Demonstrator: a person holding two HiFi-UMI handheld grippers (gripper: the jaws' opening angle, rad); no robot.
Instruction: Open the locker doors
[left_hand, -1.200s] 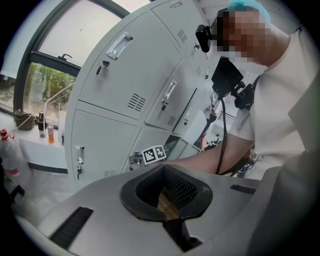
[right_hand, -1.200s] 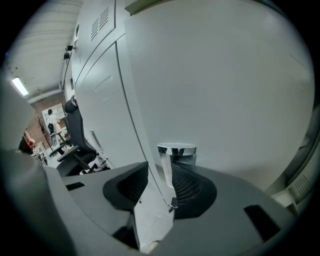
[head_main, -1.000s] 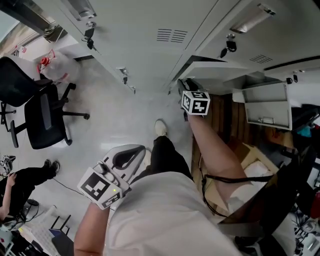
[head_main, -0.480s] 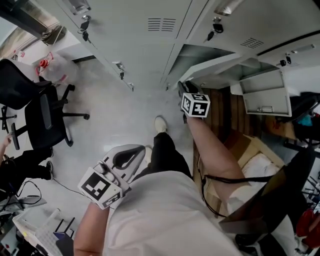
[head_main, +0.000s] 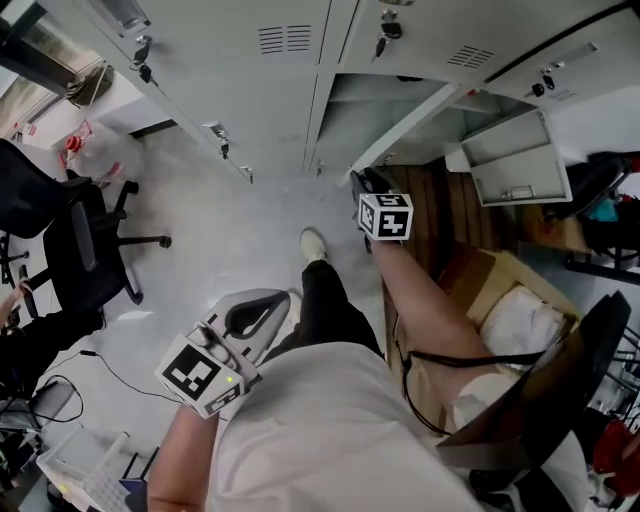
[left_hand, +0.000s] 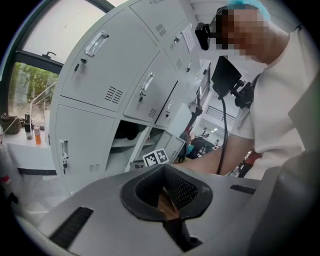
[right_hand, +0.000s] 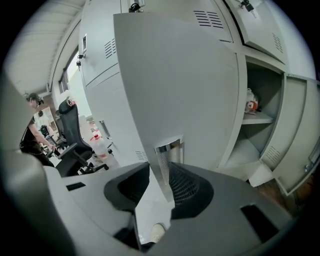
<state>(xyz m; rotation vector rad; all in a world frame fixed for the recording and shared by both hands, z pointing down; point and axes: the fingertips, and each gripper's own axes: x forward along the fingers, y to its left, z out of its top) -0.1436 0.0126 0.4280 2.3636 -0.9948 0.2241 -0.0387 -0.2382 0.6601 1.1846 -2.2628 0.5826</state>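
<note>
Right gripper (head_main: 363, 183) (right_hand: 160, 186) at the free edge of a half-open grey locker door (head_main: 408, 126) (right_hand: 175, 75): its jaws stand narrowly apart with the door's edge between the pads, just below the chrome handle (right_hand: 170, 148). Beyond the door lies the open compartment with its shelf (right_hand: 257, 118). Left gripper (head_main: 268, 302) (left_hand: 167, 202), well apart from the door and low beside the person's body, has its jaws closed together on nothing. An office chair (head_main: 85, 235) stands far left of the door; a cardboard box (head_main: 500, 292) sits on the floor to its right.
</note>
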